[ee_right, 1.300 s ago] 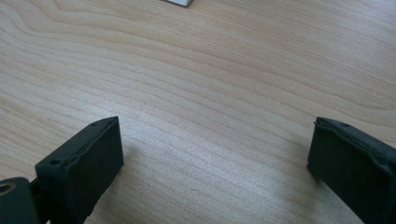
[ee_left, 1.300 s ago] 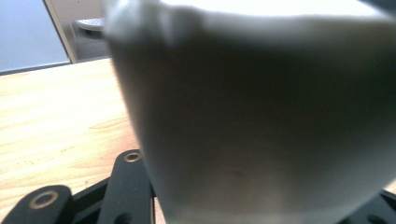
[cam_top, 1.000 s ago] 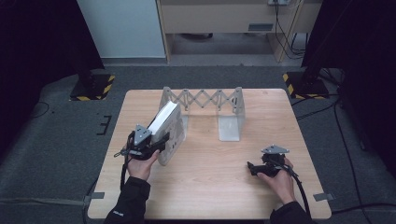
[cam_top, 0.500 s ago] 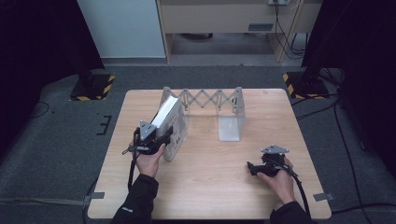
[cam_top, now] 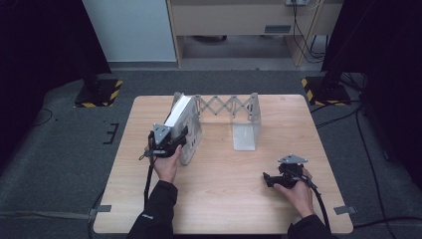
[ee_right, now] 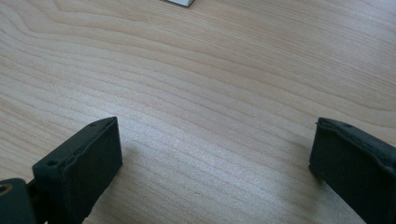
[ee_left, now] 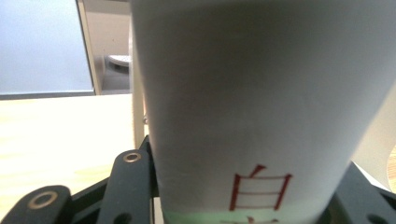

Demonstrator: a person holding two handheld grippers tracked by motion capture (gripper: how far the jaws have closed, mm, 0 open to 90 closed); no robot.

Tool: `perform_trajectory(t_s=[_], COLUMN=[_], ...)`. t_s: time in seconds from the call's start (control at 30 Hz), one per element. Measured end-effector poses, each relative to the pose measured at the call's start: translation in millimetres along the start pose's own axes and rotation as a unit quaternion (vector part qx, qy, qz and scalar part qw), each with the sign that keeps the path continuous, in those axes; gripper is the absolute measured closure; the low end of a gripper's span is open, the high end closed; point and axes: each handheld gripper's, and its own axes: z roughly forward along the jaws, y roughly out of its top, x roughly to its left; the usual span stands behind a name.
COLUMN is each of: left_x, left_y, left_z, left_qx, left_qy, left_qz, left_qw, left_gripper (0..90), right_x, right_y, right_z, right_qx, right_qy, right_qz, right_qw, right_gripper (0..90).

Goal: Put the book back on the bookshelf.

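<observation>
A white book point(cam_top: 180, 110) with red characters on its cover point(ee_left: 261, 93) stands tilted at the left end of a grey accordion rack point(cam_top: 224, 105). It leans by the rack's left end plate point(cam_top: 193, 144). My left gripper point(cam_top: 180, 137) is shut on the book's near lower end, and its black jaws flank the cover in the left gripper view point(ee_left: 243, 198). My right gripper point(cam_top: 268, 179) rests low over the wooden table point(cam_top: 224, 209) at the front right. It is open, with bare wood between its jaws point(ee_right: 219, 158).
The rack's right end plate point(cam_top: 247, 130) stands mid-table, with a gap between the two plates. Black-and-yellow stand bases sit on the floor at back left point(cam_top: 99, 92) and back right point(cam_top: 323, 88). A cabinet point(cam_top: 239, 20) stands behind the table.
My left hand has carried the book rightward and away from the person, up against the rack's left end plate. The right hand has stayed where it was.
</observation>
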Motion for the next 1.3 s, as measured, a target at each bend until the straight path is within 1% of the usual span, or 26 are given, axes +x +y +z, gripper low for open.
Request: perform_trajectory(t_s=[0.1,0.2,0.27,0.3,0.37,0.4,0.43,0.47,0.53,0.57,0.6,0.63,0.67,0.73,0.83,0.87,0.93,0.97,1.07,1.13,1.17,1.3], left_x=[-0.9,0.6,0.6,0.4,0.0,-0.4,-0.4,0.0,1.0,1.6,2.1,2.1,1.5,-0.7,-3.0,-4.1,-6.2,-7.5,-11.3,-12.8,-13.5,-15.7], left_y=[-0.5,-3.5,-6.2,-8.7,-11.0,-15.3,-15.3,-20.1,-24.0,-25.5,-27.2,-27.2,-28.8,-29.6,-32.4,-33.0,-33.3,-33.5,-34.4,-35.0,-35.2,-32.0], left_z=[0.7,-1.9,-5.5,-7.6,-10.1,-15.4,-15.4,-19.9,-22.5,-22.8,-22.9,-22.9,-22.6,-22.4,-20.9,-19.9,-17.8,-16.5,-12.7,-9.8,-8.3,-4.6], left_qx=[-0.001,0.000,0.012,0.006,0.006,0.005,0.005,0.004,0.007,0.011,0.005,0.005,-0.001,-0.004,-0.019,-0.023,-0.026,-0.029,-0.034,-0.039,-0.041,-0.035], left_qy=[0.001,-0.008,-0.016,-0.020,-0.023,-0.029,-0.029,-0.032,-0.032,-0.034,-0.034,-0.034,-0.031,-0.024,-0.018,-0.014,-0.007,-0.003,0.004,0.006,0.009,0.021], left_qz=[-0.002,-0.007,-0.011,-0.014,-0.014,-0.017,-0.017,-0.020,-0.019,-0.023,-0.027,-0.027,-0.026,-0.021,-0.024,-0.022,-0.022,-0.018,-0.016,-0.017,-0.020,-0.028], left_qw=[1.0000,0.9999,0.9997,0.9997,0.9996,0.9994,0.9994,0.9993,0.9993,0.9991,0.9990,0.9990,0.9992,0.9995,0.9994,0.9994,0.9994,0.9994,0.9993,0.9991,0.9989,0.9988], left_gripper=[50.5,48.9,47.3,47.0,46.3,45.7,45.5,45.2,45.3,45.6,46.3,46.9,47.5,48.4,48.9,49.1,49.5,49.7,49.9,49.9,49.9,50.0], right_x=[0.0,0.1,0.1,0.1,0.1,0.1,0.1,0.1,0.1,0.1,0.1,0.1,0.1,0.1,0.1,0.2,0.2,0.3,0.6,0.8,0.8,0.9], right_y=[0.0,0.0,0.0,0.0,0.0,0.0,0.0,0.0,0.0,0.0,0.0,0.0,0.0,0.0,0.1,0.1,0.2,0.2,0.5,0.7,0.7,0.7], right_z=[0.0,0.0,0.0,0.0,0.0,0.0,0.0,0.0,0.1,0.0,0.0,0.0,0.0,0.0,0.1,0.2,0.2,0.3,0.5,0.6,0.6,0.8], right_qx=[0.000,0.000,0.000,0.000,0.000,0.000,0.000,0.000,0.000,0.000,0.000,0.000,0.000,0.000,0.000,0.000,0.000,0.000,-0.001,0.000,0.000,-0.001], right_qy=[0.000,0.000,0.000,0.000,0.000,0.000,0.000,0.000,0.000,0.000,0.000,0.000,0.000,0.000,-0.001,-0.001,-0.001,-0.001,-0.001,-0.001,-0.001,-0.001], right_qz=[0.000,0.000,0.000,0.000,0.000,0.000,0.000,0.000,0.000,0.000,0.000,0.000,0.000,0.000,0.000,0.000,0.000,0.000,0.002,0.003,0.003,0.003], right_qw=[1.0000,1.0000,1.0000,1.0000,1.0000,1.0000,1.0000,1.0000,1.0000,1.0000,1.0000,1.0000,1.0000,1.0000,1.0000,1.0000,1.0000,1.0000,1.0000,1.0000,1.0000,1.0000], right_gripper=[2.7,2.7,2.7,2.7,2.7,2.7,2.7,2.7,2.7,2.7,2.7,2.7,2.7,2.7,2.7,2.7,2.6,2.6,2.6,2.6,2.6,2.6])
